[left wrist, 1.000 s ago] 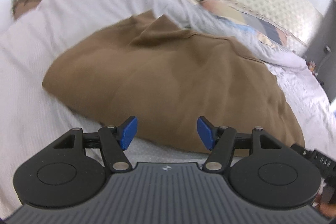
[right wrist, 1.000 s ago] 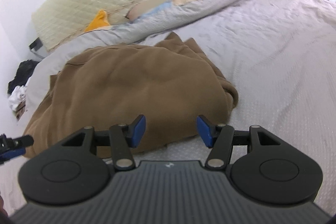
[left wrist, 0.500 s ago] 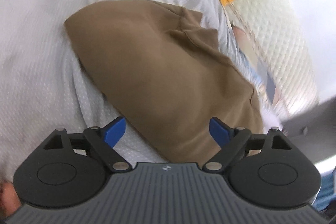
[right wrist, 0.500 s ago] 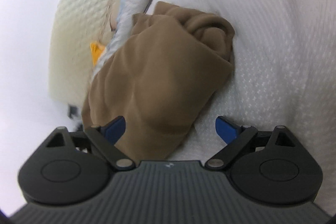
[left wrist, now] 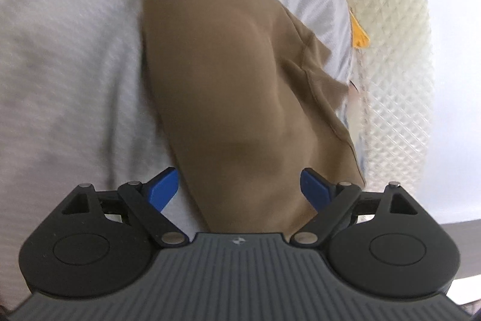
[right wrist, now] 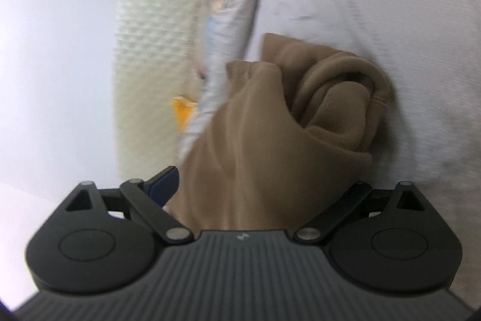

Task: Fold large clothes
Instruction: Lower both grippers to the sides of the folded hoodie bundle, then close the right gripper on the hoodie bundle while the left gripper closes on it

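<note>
The brown sweatshirt (left wrist: pixel 228 86) lies bunched on the white bed (left wrist: pixel 66 56), no neat fold visible. Left tool (left wrist: pixel 240 188) and right tool (right wrist: pixel 252 185) have just spread wide, fabric between them ungripped, so folding mostly remains

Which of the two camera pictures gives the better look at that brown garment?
The left wrist view: the brown garment shows nearly whole, lying on the pale bedcover. The right wrist view shows only its bunched, ribbed end up close.
</note>
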{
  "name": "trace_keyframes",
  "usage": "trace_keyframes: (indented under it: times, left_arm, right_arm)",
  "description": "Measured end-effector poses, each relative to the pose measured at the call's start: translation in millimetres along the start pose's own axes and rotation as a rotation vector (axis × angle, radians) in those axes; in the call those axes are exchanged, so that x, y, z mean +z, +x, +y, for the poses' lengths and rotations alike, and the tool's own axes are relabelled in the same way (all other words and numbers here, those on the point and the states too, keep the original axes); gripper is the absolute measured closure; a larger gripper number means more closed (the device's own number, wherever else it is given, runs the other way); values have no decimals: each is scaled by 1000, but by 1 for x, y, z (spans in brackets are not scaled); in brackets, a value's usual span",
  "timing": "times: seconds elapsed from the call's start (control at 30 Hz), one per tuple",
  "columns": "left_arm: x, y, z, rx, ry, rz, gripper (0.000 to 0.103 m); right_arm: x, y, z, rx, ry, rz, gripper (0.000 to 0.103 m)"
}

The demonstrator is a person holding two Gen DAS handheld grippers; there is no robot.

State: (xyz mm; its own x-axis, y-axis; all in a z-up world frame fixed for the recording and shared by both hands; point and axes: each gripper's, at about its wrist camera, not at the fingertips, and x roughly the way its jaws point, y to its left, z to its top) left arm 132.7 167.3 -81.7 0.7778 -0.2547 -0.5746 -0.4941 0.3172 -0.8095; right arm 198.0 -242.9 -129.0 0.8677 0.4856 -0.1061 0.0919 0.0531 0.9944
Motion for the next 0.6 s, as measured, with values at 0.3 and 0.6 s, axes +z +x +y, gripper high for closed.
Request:
trace_keyframes:
  times: [0.3,0.6]
  left_arm:
    - [11,41,5,-55,-136,-24,12]
    - [7,42,-21,-93,-55,-78,13]
  right_arm:
    - [13,3,19,185,-1,30,5]
    - [-2,9,-3,36,-28,-7,5]
